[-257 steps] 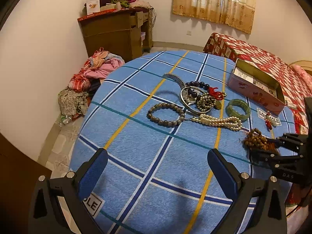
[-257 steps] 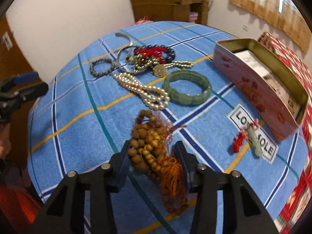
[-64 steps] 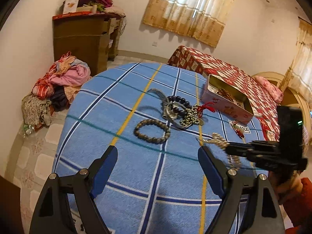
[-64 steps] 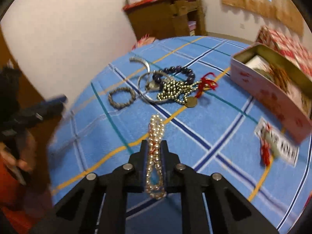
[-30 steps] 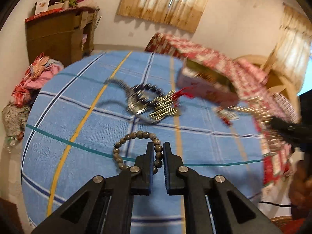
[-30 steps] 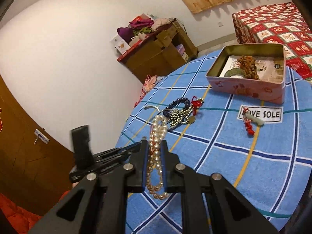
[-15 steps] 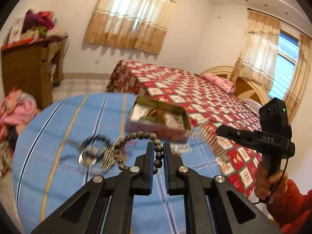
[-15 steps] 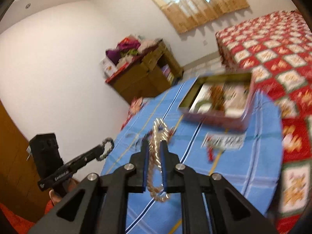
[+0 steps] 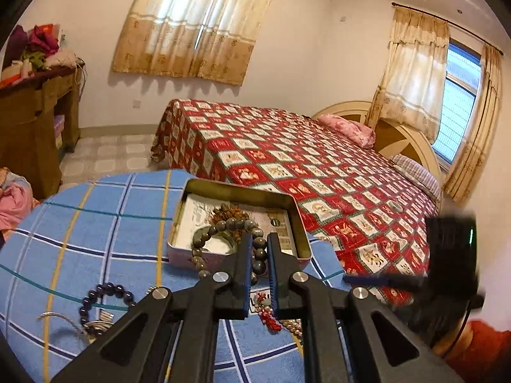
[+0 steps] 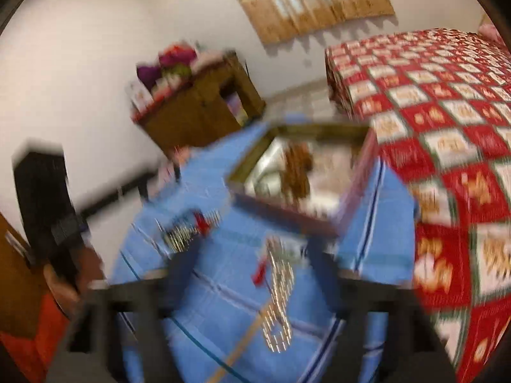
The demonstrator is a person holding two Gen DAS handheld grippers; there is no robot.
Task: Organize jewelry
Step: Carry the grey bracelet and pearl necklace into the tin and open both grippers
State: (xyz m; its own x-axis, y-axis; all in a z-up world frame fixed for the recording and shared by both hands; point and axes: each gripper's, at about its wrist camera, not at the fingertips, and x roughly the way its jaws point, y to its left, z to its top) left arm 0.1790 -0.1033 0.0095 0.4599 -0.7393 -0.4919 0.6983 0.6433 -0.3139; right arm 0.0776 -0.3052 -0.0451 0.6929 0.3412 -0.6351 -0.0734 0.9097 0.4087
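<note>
Left tool [image 9: 258,249] clamping grey bead bracelet [image 9: 223,242]

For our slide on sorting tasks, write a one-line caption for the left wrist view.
Left hand-held gripper shut on a grey bead bracelet, carried before an open tin on a blue checked table.

No text is reading clearly anywhere. A white label [image 9: 255,301] on the blue checked tablecloth [image 9: 127,223] is peeking out near the middle, just under the left gripper [image 9: 257,239], whose fingers are covering most of it; only a fragment of dark lettering is showing, too little to make out. Farther off, a printed sheet [image 9: 281,223] is lying inside the open tin [image 9: 242,191], its small print too fine to read. In the right wrist view, motion blur is smearing every printed surface, so nothing there is legible.
</note>
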